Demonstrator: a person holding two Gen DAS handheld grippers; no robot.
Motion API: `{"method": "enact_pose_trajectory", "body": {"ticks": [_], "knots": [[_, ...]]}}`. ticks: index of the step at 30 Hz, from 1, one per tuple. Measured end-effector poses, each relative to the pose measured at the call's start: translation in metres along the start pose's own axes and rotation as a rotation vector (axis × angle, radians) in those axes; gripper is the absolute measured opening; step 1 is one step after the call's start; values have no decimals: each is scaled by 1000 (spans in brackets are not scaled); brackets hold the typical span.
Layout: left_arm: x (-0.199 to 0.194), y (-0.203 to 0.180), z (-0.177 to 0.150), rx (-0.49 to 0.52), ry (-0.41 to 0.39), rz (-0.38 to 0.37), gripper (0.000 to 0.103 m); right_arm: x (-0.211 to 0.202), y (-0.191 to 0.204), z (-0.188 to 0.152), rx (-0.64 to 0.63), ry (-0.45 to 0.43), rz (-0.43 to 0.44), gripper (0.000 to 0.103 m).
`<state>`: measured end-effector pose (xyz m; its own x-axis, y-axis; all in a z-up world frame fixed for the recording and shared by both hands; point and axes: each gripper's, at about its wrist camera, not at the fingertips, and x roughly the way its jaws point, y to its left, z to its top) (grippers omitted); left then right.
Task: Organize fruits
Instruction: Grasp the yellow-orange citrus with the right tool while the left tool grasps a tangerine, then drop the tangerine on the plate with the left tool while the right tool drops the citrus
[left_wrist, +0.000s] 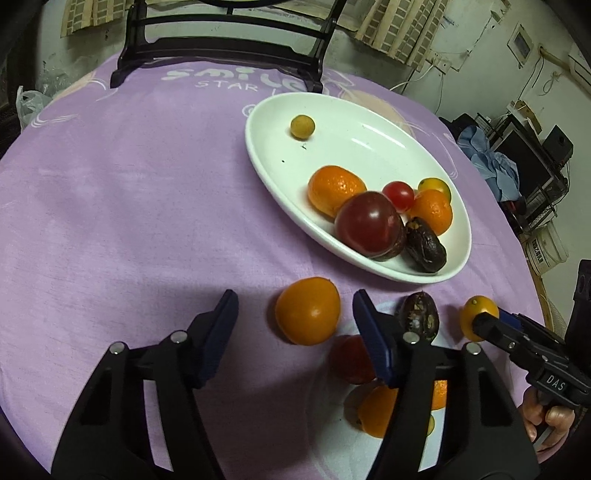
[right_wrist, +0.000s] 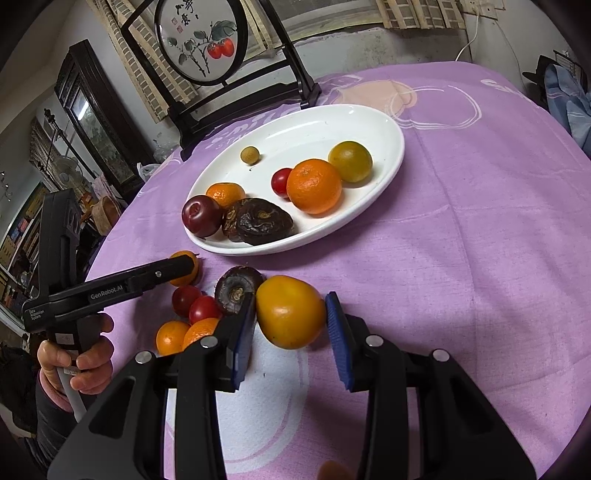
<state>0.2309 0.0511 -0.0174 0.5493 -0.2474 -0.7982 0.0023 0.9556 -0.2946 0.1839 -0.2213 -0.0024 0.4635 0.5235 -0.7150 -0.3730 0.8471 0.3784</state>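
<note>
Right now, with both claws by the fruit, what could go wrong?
1. The left claw is open around the orange, pads not touching. If one pad bumps first, the round orange might roll into the loose fruit beside it.
2. The right claw pinches the yellow fruit only near its tips, so it might slip out when lifted.
3. The plate is crowded at its near rim; a dropped fruit could knock the plum off.

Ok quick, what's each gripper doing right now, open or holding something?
Left gripper: open, astride an orange on the cloth, not gripping it.
Right gripper: shut on a yellow-orange fruit.
</note>
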Motion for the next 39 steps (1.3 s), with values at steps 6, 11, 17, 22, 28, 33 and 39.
{"method": "enact_pose_trajectory", "body": {"ticks": [6,11,17,22,28,33,39], "knots": [[5,-7,-2,30,4,30,53,0,1,0,-1,0,-5,38],[3,-4,-3,13,5,4,37,1,0,0,-4,5,-8,38],[-1,-10,-6,44,-16,50,37,1,7,-1,-41,2,1,38],[-18,-10,-6,38,-62,53,37,-1,24,-5,-105,-11,85,39],[-50,-20,-3,44,-191,78,37,-17,42,3,-131,-126,214,39],[-61,-28,33,35,-286,65,37,-13,32,43,-55,-314,50,39],[-15,-41,72,59,-260,93,37,23,17,77,-25,-319,-39,39]]}}
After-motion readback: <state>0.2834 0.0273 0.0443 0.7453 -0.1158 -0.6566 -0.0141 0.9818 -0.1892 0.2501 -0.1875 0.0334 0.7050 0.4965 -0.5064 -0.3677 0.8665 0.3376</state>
